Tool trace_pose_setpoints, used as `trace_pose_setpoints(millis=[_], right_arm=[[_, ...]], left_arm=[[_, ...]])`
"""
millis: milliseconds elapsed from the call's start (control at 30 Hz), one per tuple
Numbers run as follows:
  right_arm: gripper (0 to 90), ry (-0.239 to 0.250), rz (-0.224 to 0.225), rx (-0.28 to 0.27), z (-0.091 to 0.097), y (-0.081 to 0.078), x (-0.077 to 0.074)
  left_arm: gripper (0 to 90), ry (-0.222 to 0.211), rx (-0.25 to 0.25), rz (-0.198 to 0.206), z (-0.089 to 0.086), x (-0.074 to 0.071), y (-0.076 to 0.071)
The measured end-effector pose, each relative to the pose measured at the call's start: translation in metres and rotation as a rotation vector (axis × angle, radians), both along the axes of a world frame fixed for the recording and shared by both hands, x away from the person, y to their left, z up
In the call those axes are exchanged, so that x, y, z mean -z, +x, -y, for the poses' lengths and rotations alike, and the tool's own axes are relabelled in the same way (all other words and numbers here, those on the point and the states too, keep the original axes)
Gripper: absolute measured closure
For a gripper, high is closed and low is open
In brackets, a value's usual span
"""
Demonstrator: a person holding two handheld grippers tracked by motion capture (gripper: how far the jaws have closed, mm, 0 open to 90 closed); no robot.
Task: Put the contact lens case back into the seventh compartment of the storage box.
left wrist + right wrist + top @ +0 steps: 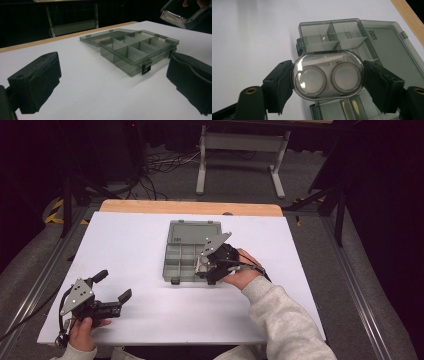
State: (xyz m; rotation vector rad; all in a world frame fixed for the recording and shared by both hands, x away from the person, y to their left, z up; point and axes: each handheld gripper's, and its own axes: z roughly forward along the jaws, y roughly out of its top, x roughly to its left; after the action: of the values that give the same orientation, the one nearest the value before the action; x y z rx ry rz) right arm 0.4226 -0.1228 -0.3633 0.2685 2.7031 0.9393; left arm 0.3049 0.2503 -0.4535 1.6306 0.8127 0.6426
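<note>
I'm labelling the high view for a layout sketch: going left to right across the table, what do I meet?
Left gripper → compartment box → right gripper, shut on a clear oval case, → right hand.

Clear glossy plastic case; smoky translucent plastic box; matt white table with a wood edge.

Wide bare table around one box

The open compartment box sits mid-table; the right gripper with its clear lens case hangs over the box's near-right compartments.
</note>
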Motion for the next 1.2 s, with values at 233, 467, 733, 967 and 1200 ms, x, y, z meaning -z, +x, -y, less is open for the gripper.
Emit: trace_pose_setpoints(millis=[233,467,733,967,1200], right_arm=[[26.5,0.000,-0.002,0.017,-0.001,0.009,0.005],[26.6,0.000,-0.005,0.029,-0.002,0.016,0.011],[26.5,0.002,-0.011,0.042,-0.004,0.024,0.018],[26.5,-0.004,-0.013,0.048,-0.007,0.030,0.023],[26.5,-0.015,-0.022,0.050,-0.006,0.035,0.029]], left_arm=[[0.2,0.000,0.002,0.000,0.000,0.000,0.000],[0.2,0.001,0.004,0.001,0.000,0.000,0.000],[0.2,0.001,0.005,0.000,-0.001,0.000,0.000],[0.2,-0.001,0.005,-0.001,-0.001,0.000,0.001],[0.2,-0.002,0.005,0.000,-0.001,0.000,0.001]])
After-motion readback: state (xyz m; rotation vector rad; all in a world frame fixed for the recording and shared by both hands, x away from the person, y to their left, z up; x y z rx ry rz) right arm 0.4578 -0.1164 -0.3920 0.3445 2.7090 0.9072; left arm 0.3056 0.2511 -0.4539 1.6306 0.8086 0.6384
